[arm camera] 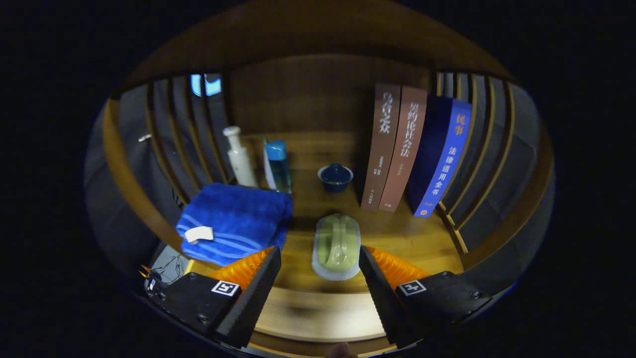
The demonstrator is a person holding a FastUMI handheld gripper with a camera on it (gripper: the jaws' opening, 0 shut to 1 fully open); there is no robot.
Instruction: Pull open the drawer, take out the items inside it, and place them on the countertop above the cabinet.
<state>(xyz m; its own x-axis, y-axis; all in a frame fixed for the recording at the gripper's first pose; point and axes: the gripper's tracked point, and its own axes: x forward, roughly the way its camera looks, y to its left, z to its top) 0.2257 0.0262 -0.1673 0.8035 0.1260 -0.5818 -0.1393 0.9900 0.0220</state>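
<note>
My gripper [318, 258] is open above the wooden countertop [412, 238]. Between its fingertips and just ahead of them lies a pale green brush-like item with a handle [337, 244], flat on the wood; neither finger touches it. A folded blue towel [236, 221] with a white tag rests beside the left finger, reaching a little past its tip.
Beyond the fingers stand a white bottle [238, 156], a blue bottle [277, 166], a dark blue lidded cup [335, 177], and three upright books [415, 154] on the right. Slatted wooden side walls [184, 134] enclose the shelf. Cables [171, 266] lie below left.
</note>
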